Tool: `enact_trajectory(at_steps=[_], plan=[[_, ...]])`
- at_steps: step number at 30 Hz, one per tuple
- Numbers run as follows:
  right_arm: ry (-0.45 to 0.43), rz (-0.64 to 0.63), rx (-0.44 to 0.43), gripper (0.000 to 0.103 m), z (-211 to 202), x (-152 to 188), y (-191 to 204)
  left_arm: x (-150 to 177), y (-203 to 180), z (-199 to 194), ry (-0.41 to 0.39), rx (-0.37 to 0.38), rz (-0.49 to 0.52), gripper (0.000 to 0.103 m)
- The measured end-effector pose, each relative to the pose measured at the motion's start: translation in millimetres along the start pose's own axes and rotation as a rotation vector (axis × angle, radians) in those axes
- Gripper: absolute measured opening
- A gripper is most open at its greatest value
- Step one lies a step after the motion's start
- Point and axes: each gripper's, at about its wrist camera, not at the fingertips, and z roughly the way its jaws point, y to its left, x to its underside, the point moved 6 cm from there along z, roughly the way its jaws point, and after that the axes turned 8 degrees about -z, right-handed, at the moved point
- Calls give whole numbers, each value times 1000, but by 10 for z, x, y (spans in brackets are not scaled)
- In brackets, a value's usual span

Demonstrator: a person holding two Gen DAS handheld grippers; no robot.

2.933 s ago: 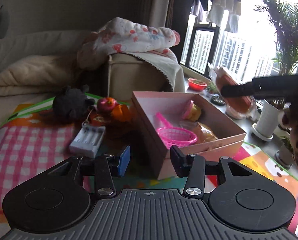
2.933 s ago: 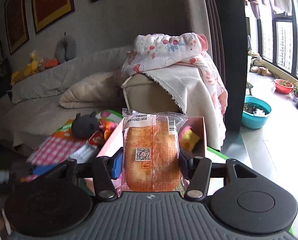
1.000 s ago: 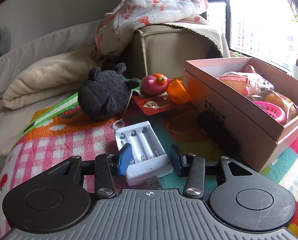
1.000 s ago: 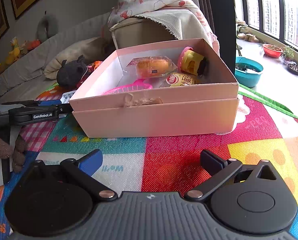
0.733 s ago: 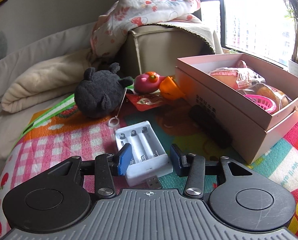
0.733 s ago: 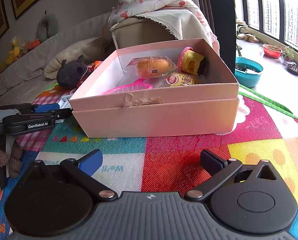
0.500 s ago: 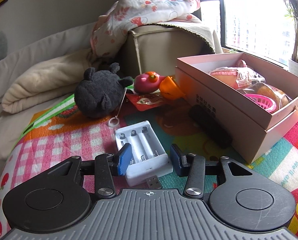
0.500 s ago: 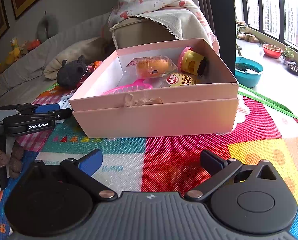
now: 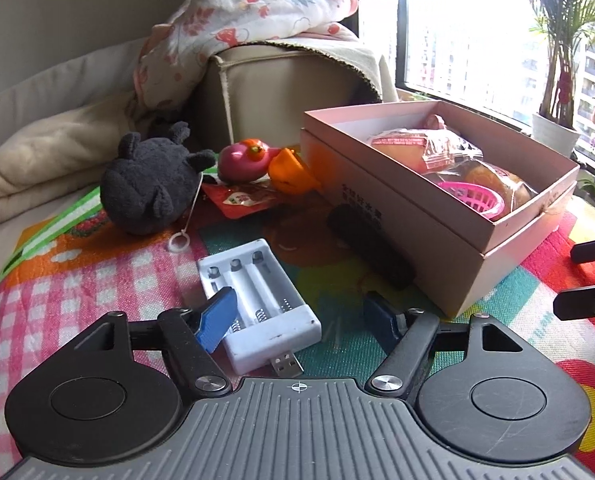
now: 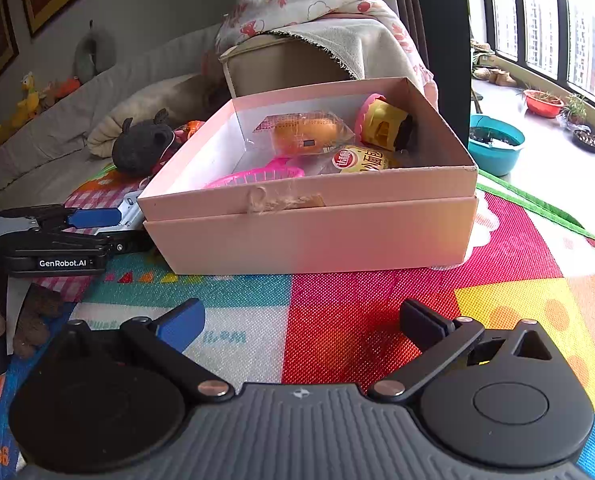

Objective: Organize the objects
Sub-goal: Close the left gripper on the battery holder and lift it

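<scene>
A white battery charger [image 9: 257,300] lies on the colourful play mat, between the fingers of my open left gripper [image 9: 301,312], nearer the left finger. A pink cardboard box [image 10: 309,224] holds a wrapped bread [image 10: 309,132], a pink toy basket [image 10: 257,178], a snack pack [image 10: 357,160] and a yellow toy [image 10: 381,126]. My right gripper [image 10: 301,324] is open and empty, low over the mat in front of the box. The left gripper also shows in the right wrist view [image 10: 93,224], left of the box.
A dark grey plush [image 9: 149,196], a pink toy [image 9: 245,160], an orange piece [image 9: 289,172] and a red packet [image 9: 241,200] lie behind the charger. A black flat object [image 9: 369,248] lies against the box. A beige ottoman [image 9: 281,88] with blankets stands behind.
My left gripper has opened wider around the charger. The right gripper has stayed open and still after leaving the wrapped bread in the box.
</scene>
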Motion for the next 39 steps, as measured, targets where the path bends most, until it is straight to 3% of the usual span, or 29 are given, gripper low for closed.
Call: enact_trajectory(at_steps=[5, 9, 15, 26, 28, 29, 30, 33, 34, 36, 39], plan=[[-1, 1, -1, 103, -4, 0, 1, -30, 30, -56, -31, -9, -67, 74], [-1, 1, 0, 103, -5, 2, 3, -93, 43, -198, -114, -120, -89, 74], [-1, 1, 0, 103, -5, 3, -2, -109, 146, -133, -64, -161, -184, 74], [7, -5, 3, 103, 10, -3, -2, -59, 162, 40, -14, -183, -220, 73], [21, -9, 5, 103, 23, -13, 2, -49, 190, 54, -11, -189, -238, 69], [26, -13, 14, 103, 31, -15, 13, -49, 201, 39, -20, -191, -242, 56], [36, -30, 26, 103, 43, -18, 37, -45, 223, 16, -22, -192, -257, 53], [113, -135, 57, 103, 118, -62, 143, 5, 318, -115, -9, -173, -320, 52], [135, -157, 32, 103, 125, -102, 184, 32, 346, -179, -9, -167, -320, 52], [81, -167, -2, 103, 10, -299, 270, 96, 404, -330, -14, -169, -304, 52], [-55, -261, 20, 103, -159, -815, 526, 188, 530, -538, -19, -175, -311, 52]])
